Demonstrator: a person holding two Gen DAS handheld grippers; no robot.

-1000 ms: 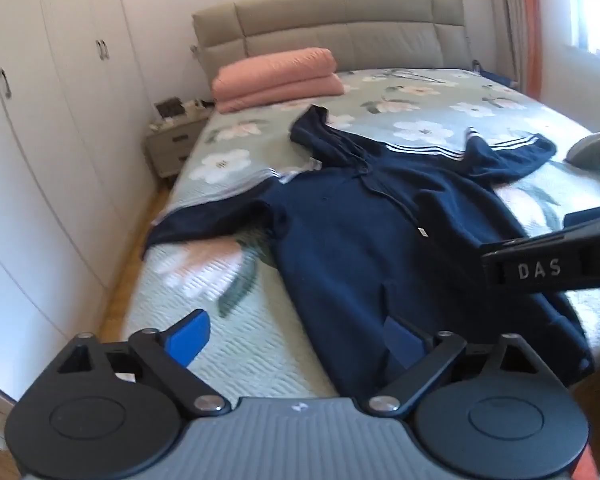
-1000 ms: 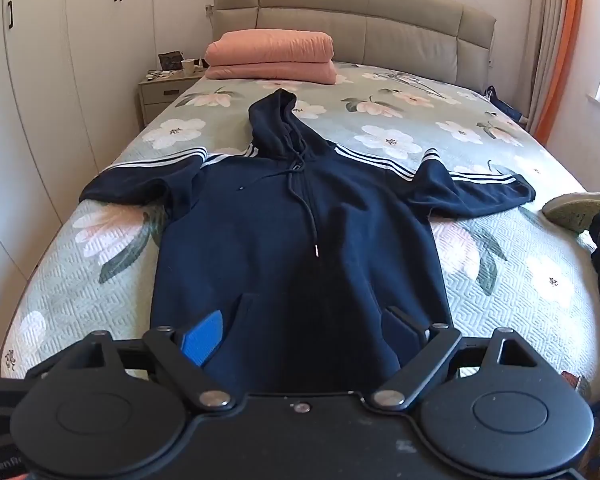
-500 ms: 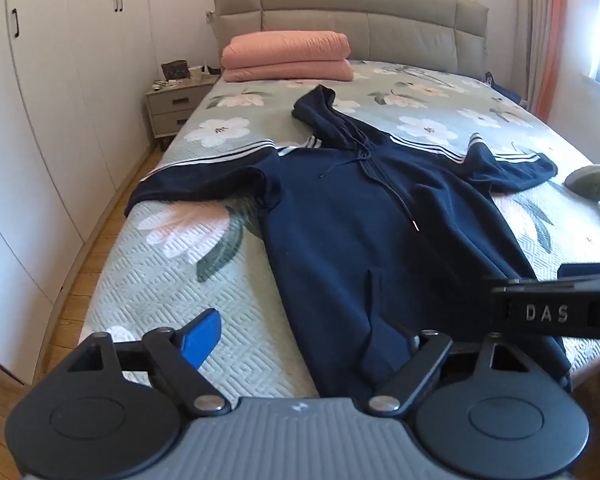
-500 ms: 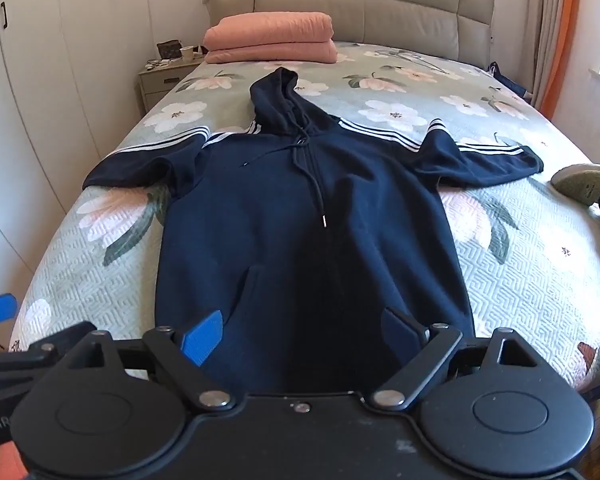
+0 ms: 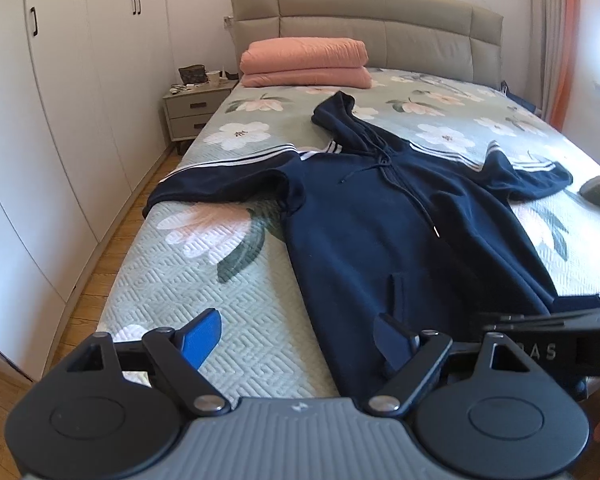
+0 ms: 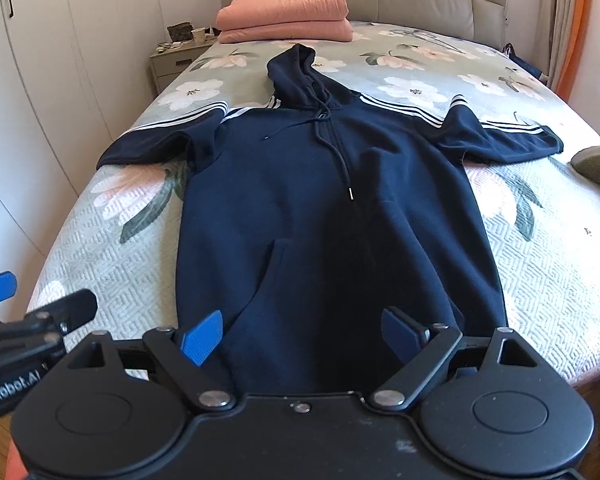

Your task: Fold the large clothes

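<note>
A navy hoodie point(image 5: 400, 232) point(image 6: 320, 200) with white sleeve stripes lies flat and face up on the bed, hood toward the headboard, both sleeves spread sideways. My left gripper point(image 5: 296, 340) is open and empty above the hem's left corner at the bed's foot. My right gripper point(image 6: 300, 332) is open and empty above the middle of the hem. Its body also shows at the right edge of the left wrist view point(image 5: 560, 344). The left gripper shows at the left edge of the right wrist view point(image 6: 28, 320).
The bed has a floral quilt point(image 5: 220, 280) and a grey headboard point(image 5: 380, 28). Folded pink bedding point(image 5: 304, 62) lies at its head. A nightstand point(image 5: 192, 108) and white wardrobes point(image 5: 60, 120) stand on the left. A grey-green item point(image 6: 596, 164) lies at the bed's right edge.
Both grippers have moved forward and lower toward the hoodie's hem. The left view has swung level and to face the bed squarely. Both stay open.
</note>
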